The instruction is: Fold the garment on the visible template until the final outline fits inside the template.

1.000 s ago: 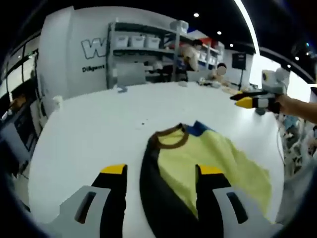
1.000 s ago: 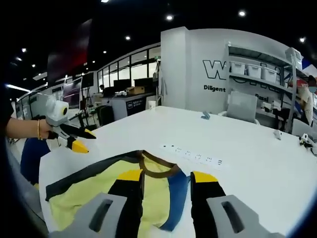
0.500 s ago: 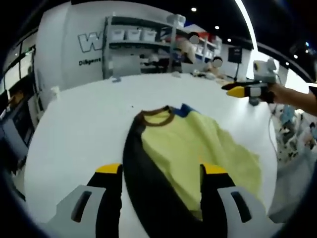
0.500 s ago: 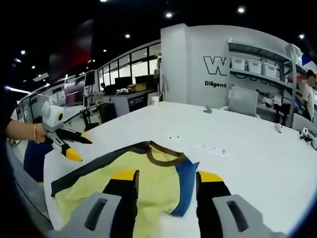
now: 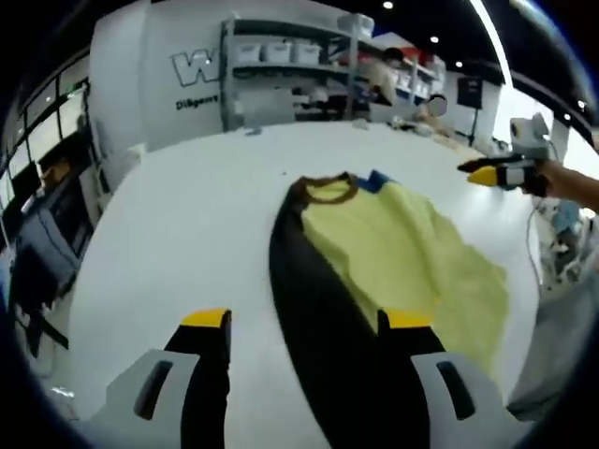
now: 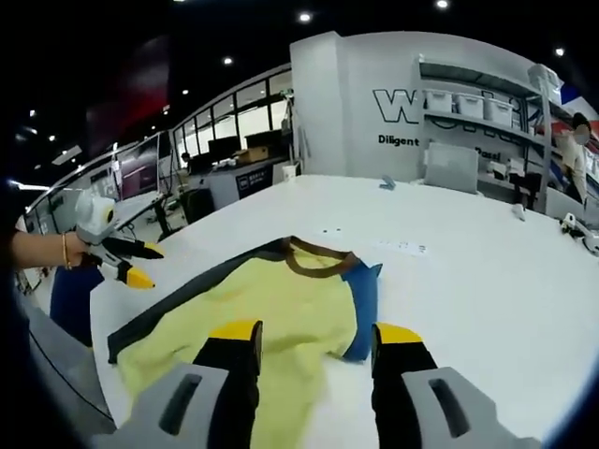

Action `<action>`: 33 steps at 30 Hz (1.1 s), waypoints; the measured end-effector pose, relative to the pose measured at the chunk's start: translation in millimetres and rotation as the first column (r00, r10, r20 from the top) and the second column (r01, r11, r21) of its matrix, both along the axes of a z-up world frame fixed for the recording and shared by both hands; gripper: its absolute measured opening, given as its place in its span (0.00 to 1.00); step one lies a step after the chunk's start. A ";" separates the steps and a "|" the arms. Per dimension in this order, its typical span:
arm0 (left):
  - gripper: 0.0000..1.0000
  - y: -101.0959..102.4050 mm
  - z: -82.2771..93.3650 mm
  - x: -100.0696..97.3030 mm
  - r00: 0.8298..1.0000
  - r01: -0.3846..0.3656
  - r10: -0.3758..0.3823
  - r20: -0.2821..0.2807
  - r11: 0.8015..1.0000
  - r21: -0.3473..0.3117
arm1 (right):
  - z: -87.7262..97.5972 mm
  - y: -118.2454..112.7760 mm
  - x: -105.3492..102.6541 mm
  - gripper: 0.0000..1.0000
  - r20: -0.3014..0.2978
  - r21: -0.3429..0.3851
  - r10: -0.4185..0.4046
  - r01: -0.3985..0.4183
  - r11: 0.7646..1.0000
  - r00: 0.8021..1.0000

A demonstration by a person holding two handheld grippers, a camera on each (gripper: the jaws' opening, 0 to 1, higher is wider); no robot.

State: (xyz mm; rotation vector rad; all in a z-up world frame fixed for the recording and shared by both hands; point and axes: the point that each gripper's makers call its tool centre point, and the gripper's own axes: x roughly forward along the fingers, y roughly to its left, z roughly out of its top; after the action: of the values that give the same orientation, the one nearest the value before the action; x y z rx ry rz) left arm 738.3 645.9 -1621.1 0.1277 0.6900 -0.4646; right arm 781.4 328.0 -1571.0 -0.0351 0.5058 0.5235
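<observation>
A yellow garment [image 5: 393, 253] with a black side panel [image 5: 323, 318], a brown collar [image 5: 323, 190] and a blue part lies flat on the white table [image 5: 187, 234]. In the right gripper view the same garment [image 6: 267, 304] shows its brown collar [image 6: 314, 257] and blue edge [image 6: 362, 299]. My left gripper [image 5: 304, 323] hangs open above the garment's near end, holding nothing. My right gripper [image 6: 314, 334] is open over the garment's edge, also holding nothing. The right gripper [image 5: 496, 174] appears at the far right of the left gripper view; the left gripper [image 6: 126, 267] appears at the left of the right gripper view.
Shelves with white bins [image 5: 281, 56] stand behind the table, and people are at the back right. Small items [image 6: 402, 247] lie on the table beyond the collar. The table's edge [image 6: 84, 374] runs close on the left in the right gripper view, with desks behind.
Both cameras have pulled back and risen slightly, so more of the garment shows. The garment lies as before. Both grippers stay open.
</observation>
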 end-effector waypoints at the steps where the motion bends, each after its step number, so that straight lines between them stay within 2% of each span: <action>1: 0.57 -0.1 -0.7 -1.2 1.000 0.000 0.000 -0.003 1.000 0.001 | -1.6 -0.6 -2.0 0.43 -0.004 -0.001 -0.004 0.004 1.000 1.000; 4: 0.56 -0.2 -2.6 -4.7 1.000 0.001 -0.001 -0.012 1.000 0.003 | -6.0 0.5 -8.0 0.42 -0.014 -0.006 -0.002 0.002 1.000 1.000; 5: 0.56 0.7 -9.5 -15.4 0.999 0.002 -0.001 -0.043 1.000 0.018 | -8.0 1.0 -11.3 0.42 -0.019 -0.010 0.001 -0.001 1.000 1.000; 7: 0.56 1.4 -13.3 -21.5 0.998 0.004 -0.002 -0.065 1.000 0.026 | -9.0 1.5 -12.9 0.42 -0.023 -0.015 0.004 -0.004 1.000 1.000; 8: 0.55 3.1 -17.2 -29.0 0.996 -0.007 0.010 -0.093 0.999 0.040 | -10.6 2.3 -15.9 0.41 -0.028 -0.017 0.008 -0.008 1.000 1.000; 9: 0.55 2.4 -21.4 -38.8 0.996 0.014 -0.009 -0.094 0.998 0.055 | -13.6 6.8 -27.8 0.41 -0.039 -0.004 0.008 -0.009 1.000 0.999; 15: 0.49 2.8 -37.5 -67.6 0.987 0.033 -0.022 -0.159 0.997 0.068 | -19.2 14.5 -48.0 0.41 -0.059 -0.013 0.041 -0.042 0.999 0.997; 17: 0.48 4.1 -40.1 -72.6 0.987 0.012 -0.003 -0.161 0.998 0.054 | -16.0 18.7 -54.2 0.40 -0.055 0.009 0.052 -0.051 0.999 0.997; 18: 0.48 4.4 -46.1 -81.6 0.984 0.007 0.001 -0.180 0.999 0.045 | -14.6 19.6 -58.0 0.39 -0.049 0.005 0.062 -0.062 0.998 0.997; 21: 0.46 4.3 -53.9 -95.8 0.978 0.025 -0.011 -0.208 0.998 0.065 | -9.4 17.9 -60.3 0.39 -0.044 0.011 0.062 -0.061 0.998 0.997; 24: 0.46 3.5 -62.1 -99.3 0.975 0.019 -0.006 -0.220 0.998 0.057 | -9.0 15.4 -58.2 0.39 -0.040 0.031 0.054 -0.053 0.998 0.998; 25: 0.44 3.2 -60.1 -95.3 0.982 0.032 -0.019 -0.190 0.998 0.063 | -10.1 15.1 -57.8 0.39 -0.039 0.028 0.054 -0.053 0.998 0.998; 26: 0.43 4.4 -61.2 -96.8 0.979 0.031 -0.016 -0.201 0.997 0.070 | -9.9 14.9 -57.8 0.38 -0.038 0.027 0.054 -0.053 0.998 0.998; 30: 0.31 15.4 -62.9 -90.4 0.988 0.037 -0.014 -0.155 0.989 0.146 | -9.1 14.0 -59.1 0.38 -0.035 0.031 0.049 -0.048 0.998 0.998; 31: 0.31 12.8 -62.8 -91.5 0.987 0.026 -0.007 -0.163 0.993 0.115 | -11.0 13.1 -60.4 0.38 -0.038 0.030 0.046 -0.045 0.999 0.998; 33: 0.30 11.7 -61.0 -91.4 0.989 0.022 -0.005 -0.146 0.993 0.116 | -11.1 12.9 -61.6 0.38 -0.043 0.028 0.044 -0.043 0.999 0.998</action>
State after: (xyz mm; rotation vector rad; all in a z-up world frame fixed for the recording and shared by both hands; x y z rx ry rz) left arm 646.9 657.6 -1682.2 0.2112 0.8610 -0.4491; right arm 719.8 340.9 -1582.1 -0.0091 0.5414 0.5746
